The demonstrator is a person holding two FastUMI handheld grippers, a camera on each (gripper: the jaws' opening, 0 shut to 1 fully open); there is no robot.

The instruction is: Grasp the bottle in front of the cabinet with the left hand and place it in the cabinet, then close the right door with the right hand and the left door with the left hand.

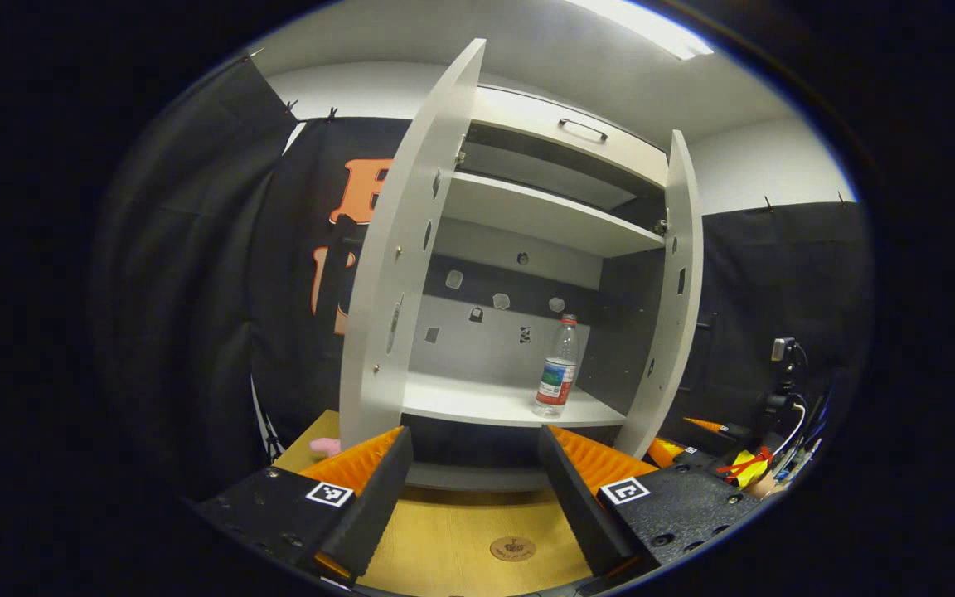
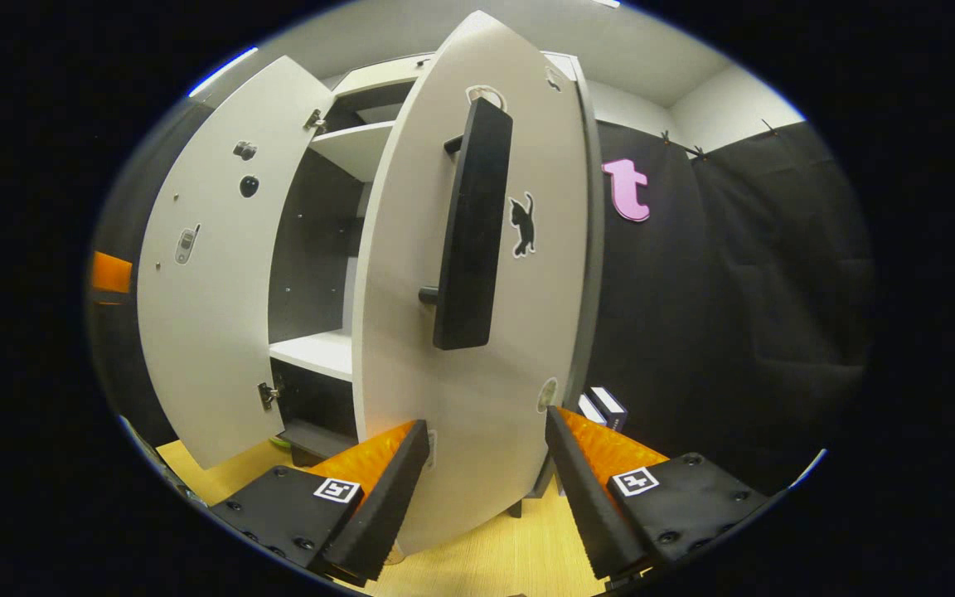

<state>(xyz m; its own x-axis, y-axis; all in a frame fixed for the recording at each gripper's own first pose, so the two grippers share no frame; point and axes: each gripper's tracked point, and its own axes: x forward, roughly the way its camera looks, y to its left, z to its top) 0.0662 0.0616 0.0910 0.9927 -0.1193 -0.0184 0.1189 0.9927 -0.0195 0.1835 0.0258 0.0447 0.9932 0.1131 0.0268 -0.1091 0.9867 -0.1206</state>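
Booth, black cloth walls, wooden tabletop [image 1: 461, 531]. Right gripper [image 2: 486, 464]: open, empty, facing right door [image 2: 477, 390] at twelve o'clock. Left gripper [image 1: 473, 473]: open, empty. Bottle [image 1: 558, 366] stood upright on cabinet [image 1: 527, 224] lower shelf, one o'clock. Step judged: closing right door; next, a push.

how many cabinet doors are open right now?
2. In the left gripper view, the white left door and white right door both swing outward, flanking the clear plastic bottle standing on the white lower shelf. No others visible.
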